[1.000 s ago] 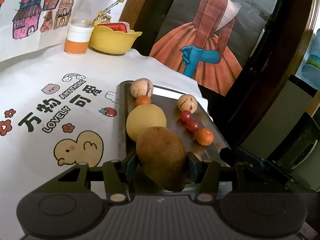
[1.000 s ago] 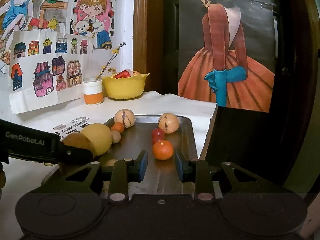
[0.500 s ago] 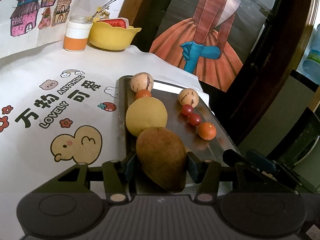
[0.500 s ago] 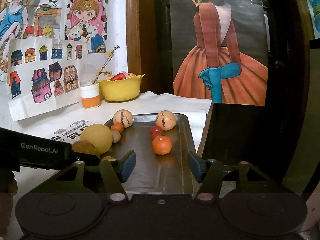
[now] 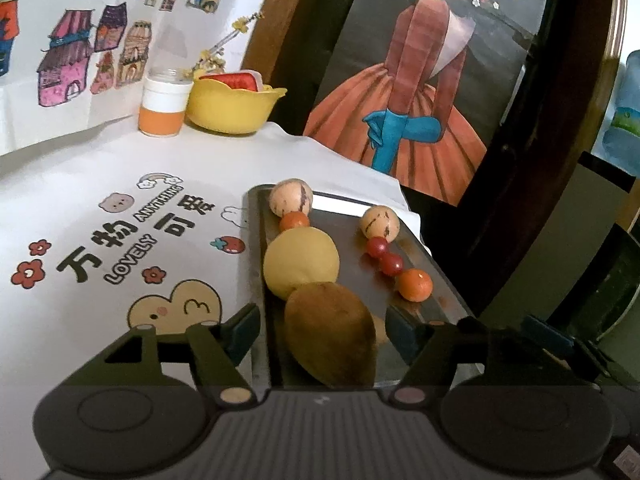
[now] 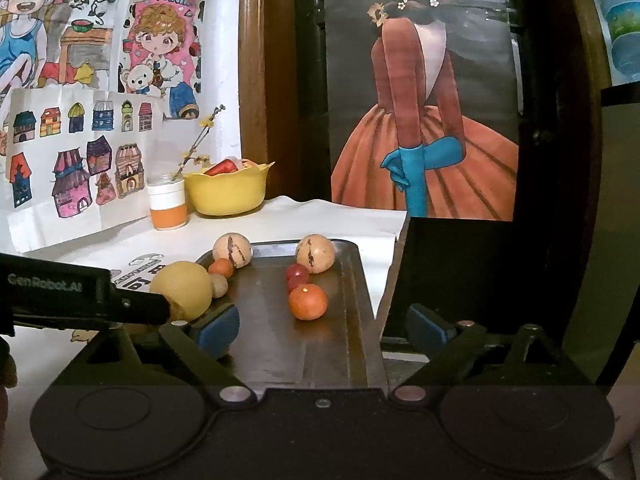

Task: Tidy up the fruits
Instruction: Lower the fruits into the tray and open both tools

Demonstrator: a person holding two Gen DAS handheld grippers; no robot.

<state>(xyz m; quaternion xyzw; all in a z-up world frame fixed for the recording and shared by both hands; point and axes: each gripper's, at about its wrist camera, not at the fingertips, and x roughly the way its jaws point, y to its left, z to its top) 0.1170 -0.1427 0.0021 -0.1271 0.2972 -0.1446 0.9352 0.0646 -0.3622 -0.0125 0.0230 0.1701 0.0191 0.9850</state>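
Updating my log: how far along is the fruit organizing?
Done: fruits sit in two rows on the tray, ending in the brown fruit and the orange fruit. In hand: nothing; the left gripper stands open around the brown fruit, the right gripper open, empty. Left: seemingly little; no loose fruit on the tablecloth.

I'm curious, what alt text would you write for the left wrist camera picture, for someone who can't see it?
The open left gripper straddles a brown oval fruit lying on a dark tray, with a yellow round fruit just behind it. A small orange fruit and two cherry tomatoes form a second row.
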